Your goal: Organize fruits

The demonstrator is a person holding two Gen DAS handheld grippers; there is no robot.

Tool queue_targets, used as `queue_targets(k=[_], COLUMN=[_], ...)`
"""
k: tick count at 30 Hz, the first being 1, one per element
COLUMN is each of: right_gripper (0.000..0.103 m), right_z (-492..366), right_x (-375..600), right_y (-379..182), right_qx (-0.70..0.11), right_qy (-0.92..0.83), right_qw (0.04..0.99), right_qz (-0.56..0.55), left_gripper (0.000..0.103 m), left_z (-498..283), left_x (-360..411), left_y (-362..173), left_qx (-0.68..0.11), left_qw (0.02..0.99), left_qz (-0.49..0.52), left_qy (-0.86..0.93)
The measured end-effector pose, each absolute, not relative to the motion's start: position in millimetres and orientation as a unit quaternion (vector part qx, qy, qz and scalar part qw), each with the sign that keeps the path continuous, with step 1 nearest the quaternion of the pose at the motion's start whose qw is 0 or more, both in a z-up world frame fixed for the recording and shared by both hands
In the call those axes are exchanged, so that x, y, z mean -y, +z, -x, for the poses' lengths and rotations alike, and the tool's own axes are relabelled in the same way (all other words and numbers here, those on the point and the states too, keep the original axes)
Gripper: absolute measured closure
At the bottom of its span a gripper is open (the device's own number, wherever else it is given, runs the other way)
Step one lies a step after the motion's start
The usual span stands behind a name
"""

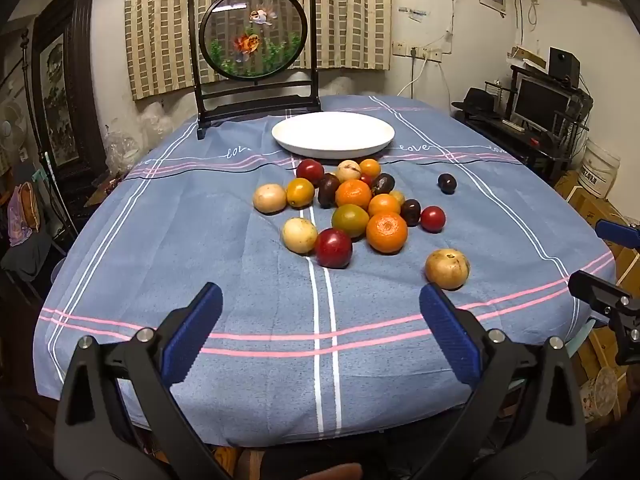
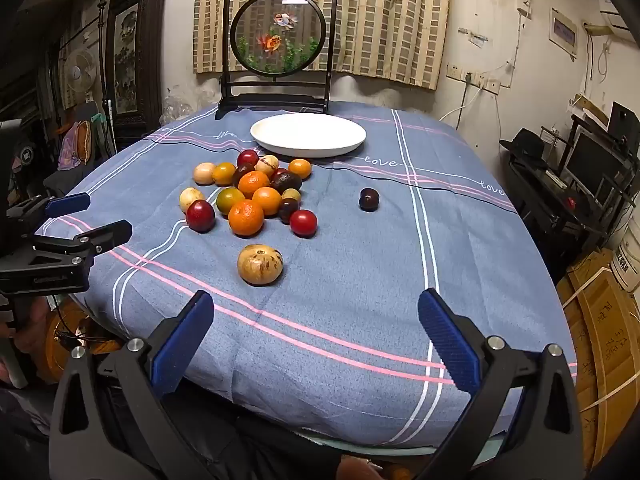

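Left wrist: left claw (image 1: 320, 328) wide, tilted down | right claw (image 2: 316, 328) same

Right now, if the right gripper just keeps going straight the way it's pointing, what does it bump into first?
Probably the bare blue tablecloth, since the open right gripper tilts downward at it. The speckled tan fruit lies a little left of that line, so it might be missed, though depth is hard to judge.
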State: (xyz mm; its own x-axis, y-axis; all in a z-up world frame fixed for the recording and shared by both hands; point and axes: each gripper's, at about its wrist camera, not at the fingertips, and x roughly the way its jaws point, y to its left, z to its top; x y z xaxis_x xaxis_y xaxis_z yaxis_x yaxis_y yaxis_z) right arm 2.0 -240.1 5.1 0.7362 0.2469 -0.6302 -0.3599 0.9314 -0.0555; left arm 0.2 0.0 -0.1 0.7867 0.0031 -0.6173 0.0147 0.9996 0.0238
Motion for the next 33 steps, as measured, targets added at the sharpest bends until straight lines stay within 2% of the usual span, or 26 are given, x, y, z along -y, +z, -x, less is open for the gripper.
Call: queue_targets(k=[33], right_gripper=[0.001], right_z=[-3.1], right_x=[238.7], right_y=[3.0], right_qx=[-0.328], right_qy=[0.164], right_qw=[0.926], right_qz=[0.087], left_gripper=[0.002], left_z=[-1.4], left_x=[-2.0], left_y=[-1.6], left_qx=[-0.326], left_qw=[0.945], left_qz=[-0.01], left_qy=[-0.003])
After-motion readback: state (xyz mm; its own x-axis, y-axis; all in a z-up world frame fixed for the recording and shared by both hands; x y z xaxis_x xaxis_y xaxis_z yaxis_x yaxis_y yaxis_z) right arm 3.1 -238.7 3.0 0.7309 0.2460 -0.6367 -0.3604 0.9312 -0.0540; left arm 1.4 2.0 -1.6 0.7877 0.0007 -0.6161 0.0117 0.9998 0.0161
